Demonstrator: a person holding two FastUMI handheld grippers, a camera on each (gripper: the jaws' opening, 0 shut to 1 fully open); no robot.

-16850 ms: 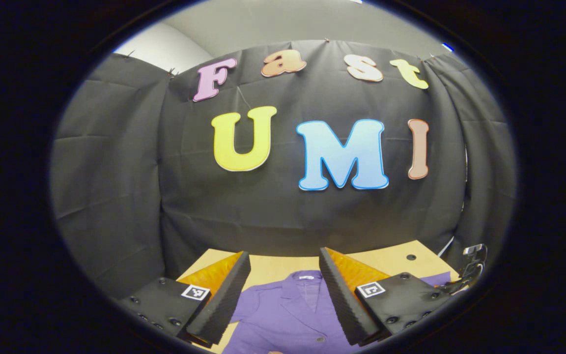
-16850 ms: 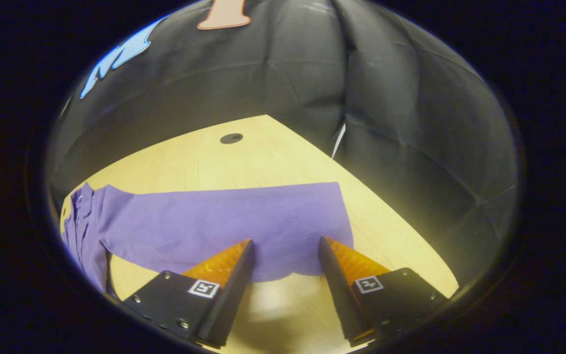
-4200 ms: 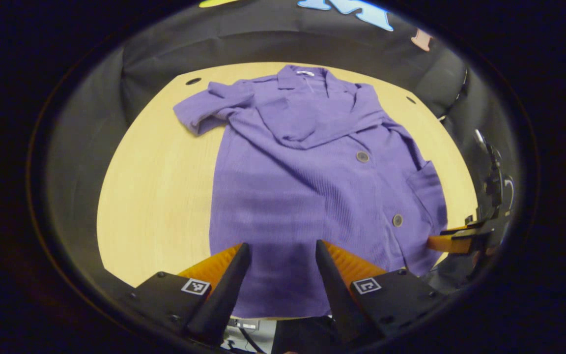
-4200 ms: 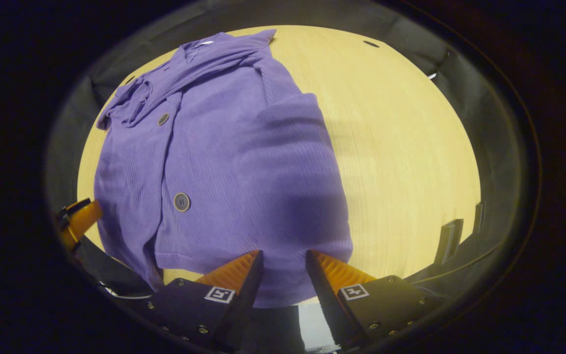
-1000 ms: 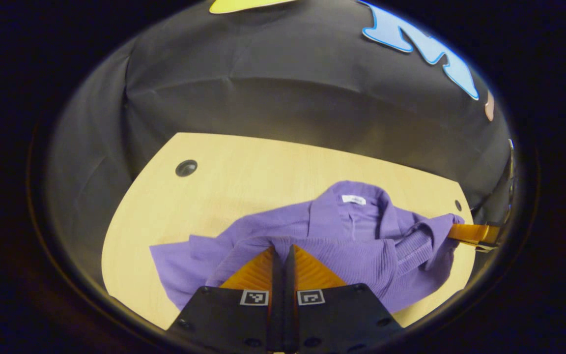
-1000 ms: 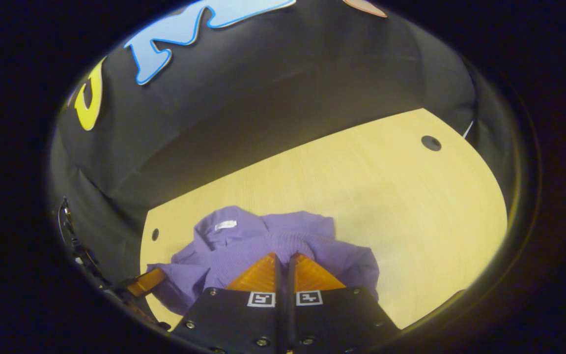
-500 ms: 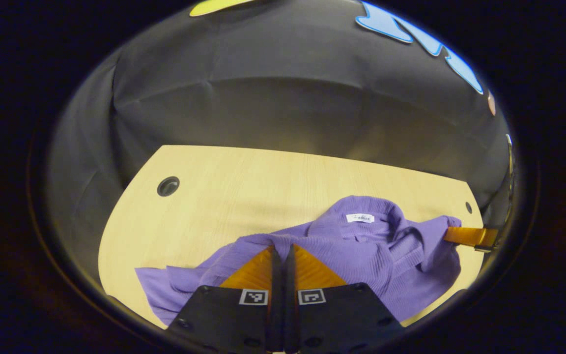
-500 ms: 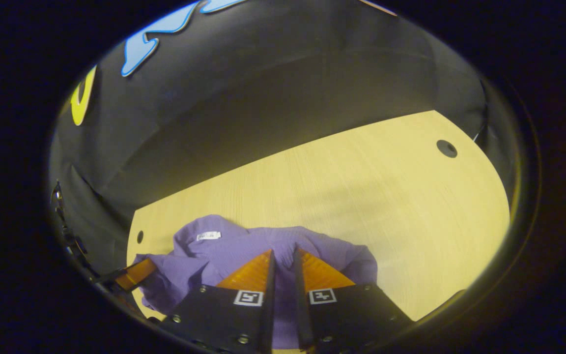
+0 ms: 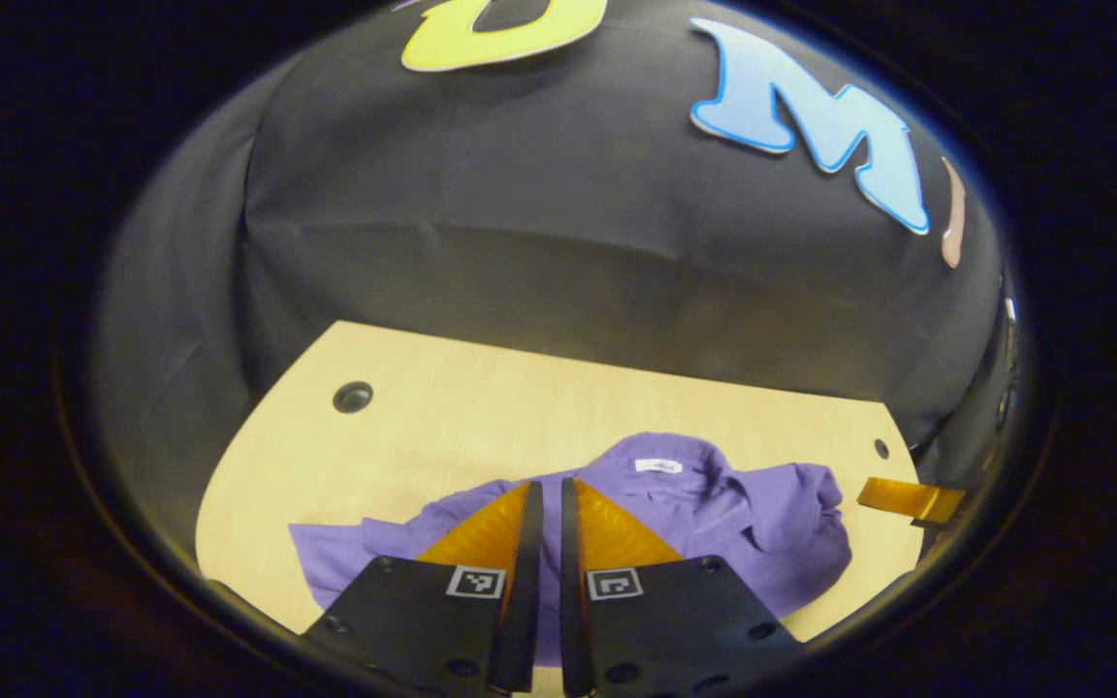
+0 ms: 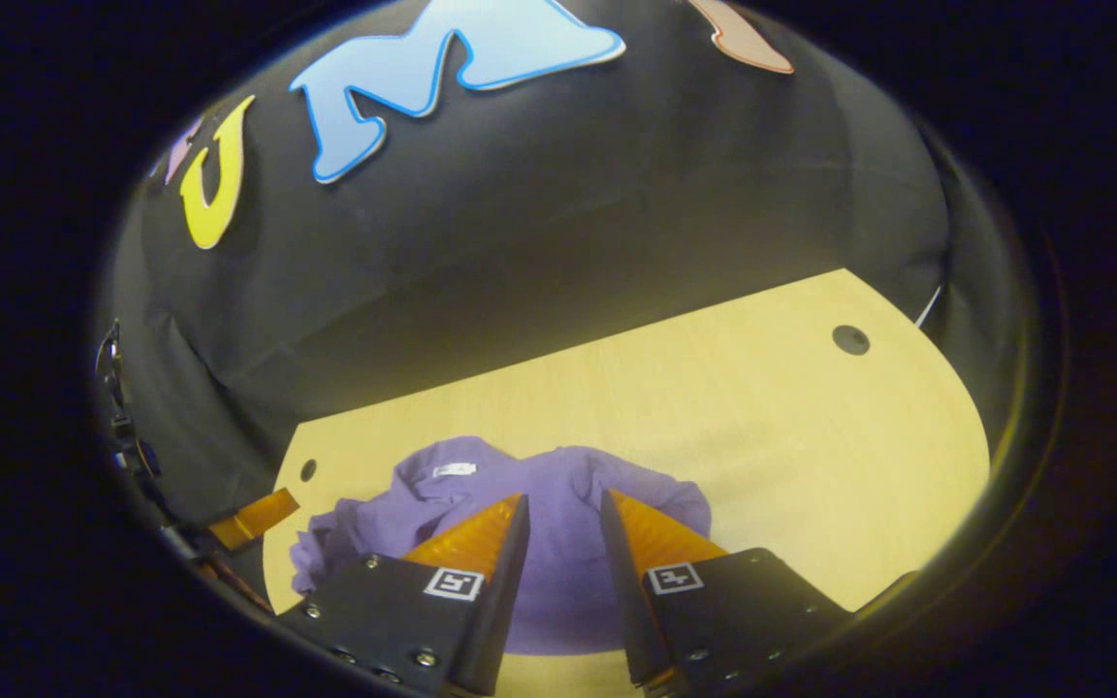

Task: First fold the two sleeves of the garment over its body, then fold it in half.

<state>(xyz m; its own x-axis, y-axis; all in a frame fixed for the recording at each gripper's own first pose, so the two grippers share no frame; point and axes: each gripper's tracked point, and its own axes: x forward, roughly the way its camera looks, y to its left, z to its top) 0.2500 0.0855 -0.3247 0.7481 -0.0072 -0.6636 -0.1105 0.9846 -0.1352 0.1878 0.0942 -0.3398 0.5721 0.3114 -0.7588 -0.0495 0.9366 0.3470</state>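
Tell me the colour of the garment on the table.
Purple, plain: the garment on the pale wooden table, clearest in the left gripper view.

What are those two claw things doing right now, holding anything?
Left gripper: jaws slightly open, holding nothing, above the purple shirt.
Right gripper: jaws open, holding nothing; shirt lies on the table.

Purple ribbed garment (image 9: 714, 514), lower centre of the left gripper view, lies bunched and folded on itself; collar with white label faces up at its far edge. Lower centre-left in the right gripper view (image 10: 558, 562).
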